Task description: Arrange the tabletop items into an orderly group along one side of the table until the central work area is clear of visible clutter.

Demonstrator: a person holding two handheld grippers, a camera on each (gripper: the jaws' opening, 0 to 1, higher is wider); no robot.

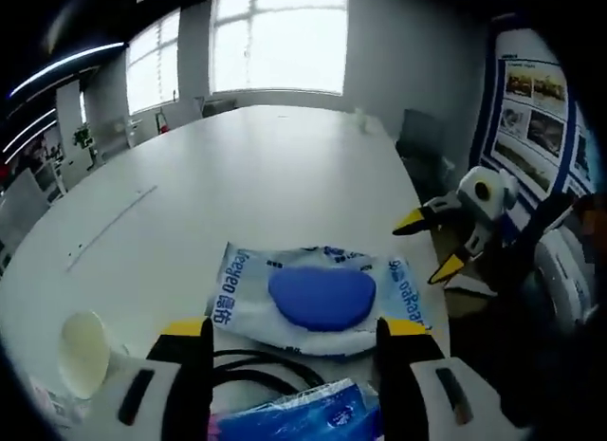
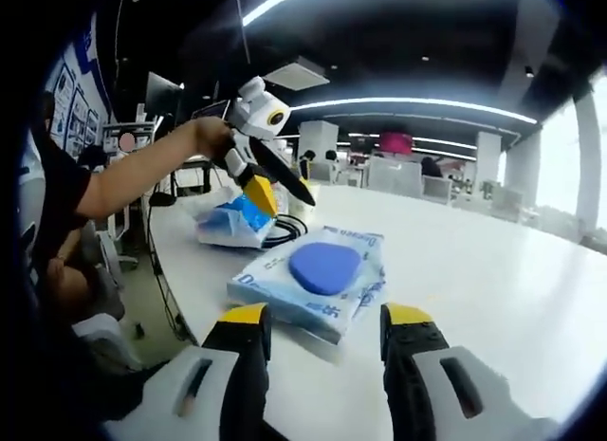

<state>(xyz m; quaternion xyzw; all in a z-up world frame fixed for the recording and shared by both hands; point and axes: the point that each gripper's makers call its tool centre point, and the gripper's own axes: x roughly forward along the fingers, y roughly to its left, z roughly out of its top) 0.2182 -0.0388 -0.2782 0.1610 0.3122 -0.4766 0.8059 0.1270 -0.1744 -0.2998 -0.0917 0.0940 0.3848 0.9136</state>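
In the left gripper view the left gripper (image 1: 295, 329) is hanging just short of a wet-wipes pack (image 1: 319, 296) with a blue oval lid, its jaws standing wide apart and gripping nothing; the pack is lying flat on the white table (image 1: 256, 175), near the edge; a black cable (image 1: 261, 365) is coiling between the jaws, touching a smaller blue packet (image 1: 303, 417); a paper cup (image 1: 83, 351) is lying on its side to the left; the right gripper (image 1: 438, 244) is hovering off the table's edge, jaws parted and empty; in the right gripper view its own jaws are likewise standing open before the pack
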